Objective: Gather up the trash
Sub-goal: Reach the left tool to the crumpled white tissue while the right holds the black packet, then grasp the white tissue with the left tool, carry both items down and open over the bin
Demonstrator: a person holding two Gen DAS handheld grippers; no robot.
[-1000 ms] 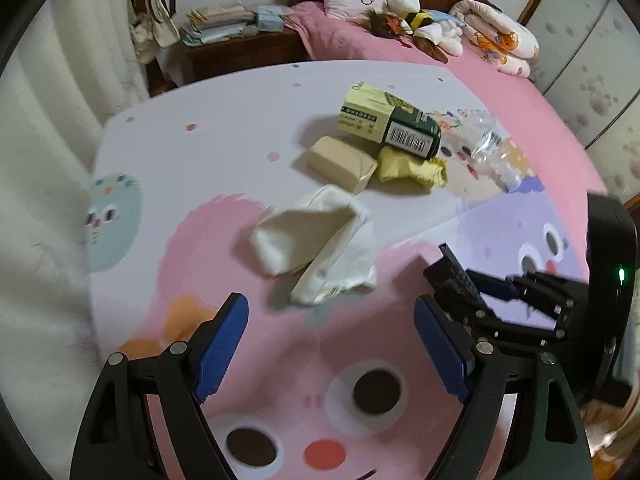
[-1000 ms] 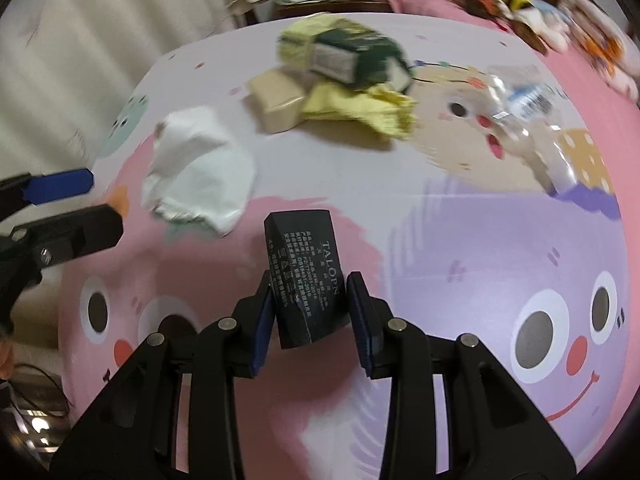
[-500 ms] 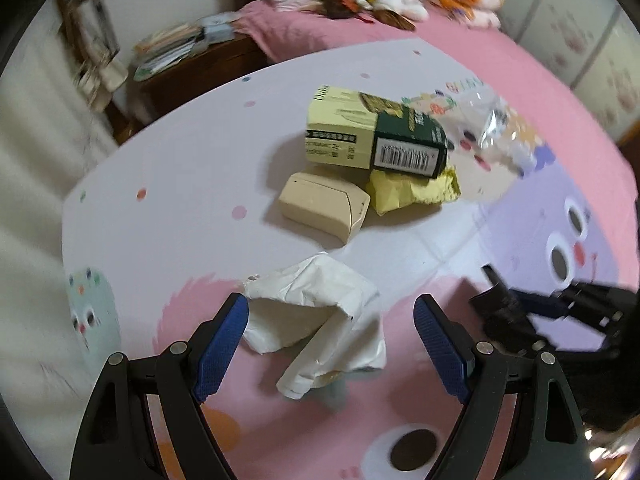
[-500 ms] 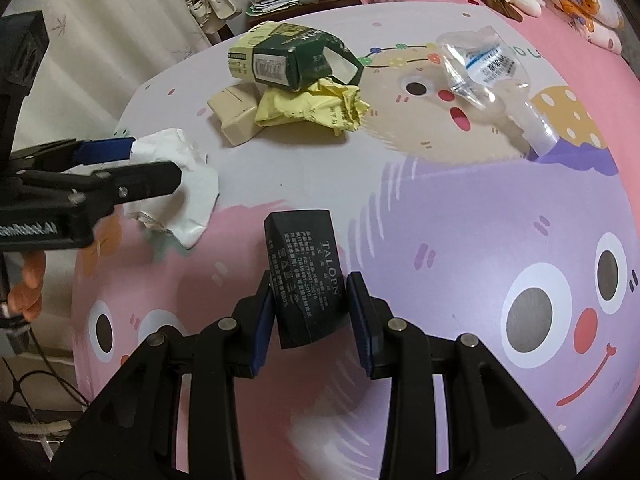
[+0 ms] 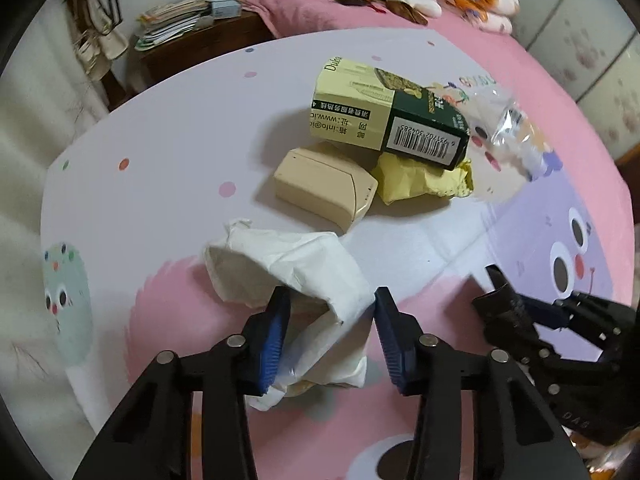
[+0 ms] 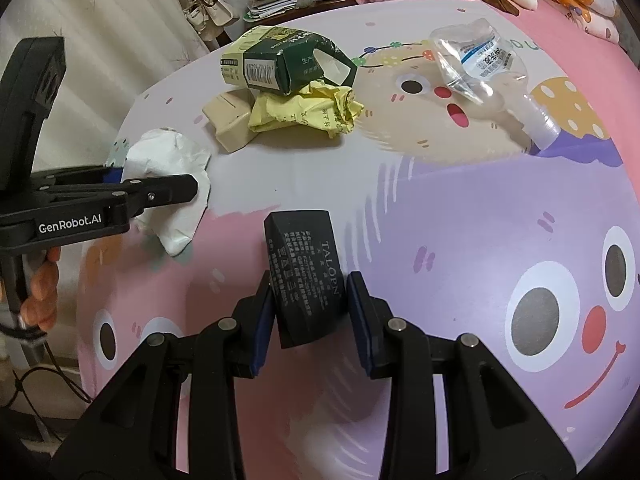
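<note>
Bed sheet (image 6: 460, 208), cartoon print: bears all litter.
Green-and-cream carton (image 5: 384, 118), 12 o'clock in left view, resting on beige box (image 5: 324, 190) and yellow wrapper (image 5: 420, 178).
Clear plastic bottle (image 6: 480, 64), crushed, 1 o'clock in right view.
White crumpled tissue (image 5: 296, 280): between pads of left gripper (image 5: 328, 334), narrowed around it, apparently just pinching. Squeeze fully, gather loose folds, lift straight.
Black box (image 6: 306, 276): clamped in right gripper (image 6: 310, 320), centre, clear of the pile.
</note>
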